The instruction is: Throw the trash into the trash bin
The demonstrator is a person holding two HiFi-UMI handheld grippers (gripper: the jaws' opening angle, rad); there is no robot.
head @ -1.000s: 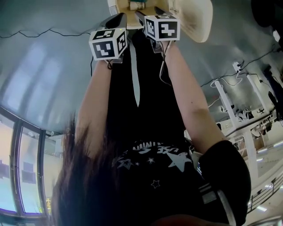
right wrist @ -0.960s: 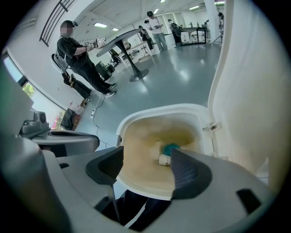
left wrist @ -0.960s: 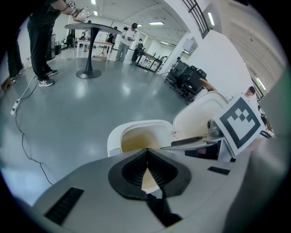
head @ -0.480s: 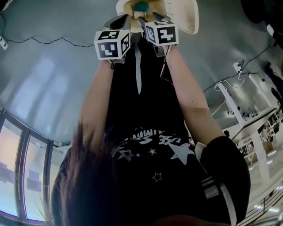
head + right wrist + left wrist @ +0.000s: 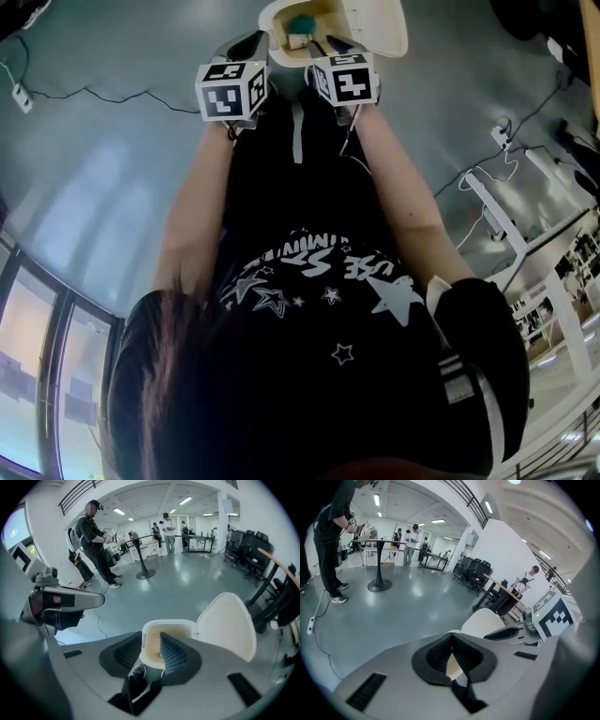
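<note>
The white trash bin (image 5: 277, 13) stands on the floor with its lid (image 5: 375, 23) flipped open, and a teal and white piece of trash (image 5: 300, 25) lies inside. Both grippers hang above and just short of it. My left gripper (image 5: 248, 47) has its jaws pressed together with nothing in them (image 5: 451, 638); the bin lid (image 5: 485, 622) shows past them. My right gripper (image 5: 328, 47) is closing, a gap still between its jaws (image 5: 151, 637) and nothing held. Through that gap shows the bin's cream opening (image 5: 152, 651), with the raised lid (image 5: 227, 620) to its right.
Grey glossy floor all around, with a black cable (image 5: 94, 94) on the left and white table legs (image 5: 506, 225) on the right. People stand by tall round tables (image 5: 143, 557) in the background. Black office chairs (image 5: 476, 571) and desks line the far wall.
Both grippers have risen away from the bin's opening. More of the bin and the trash inside now shows at the top of the head view.
</note>
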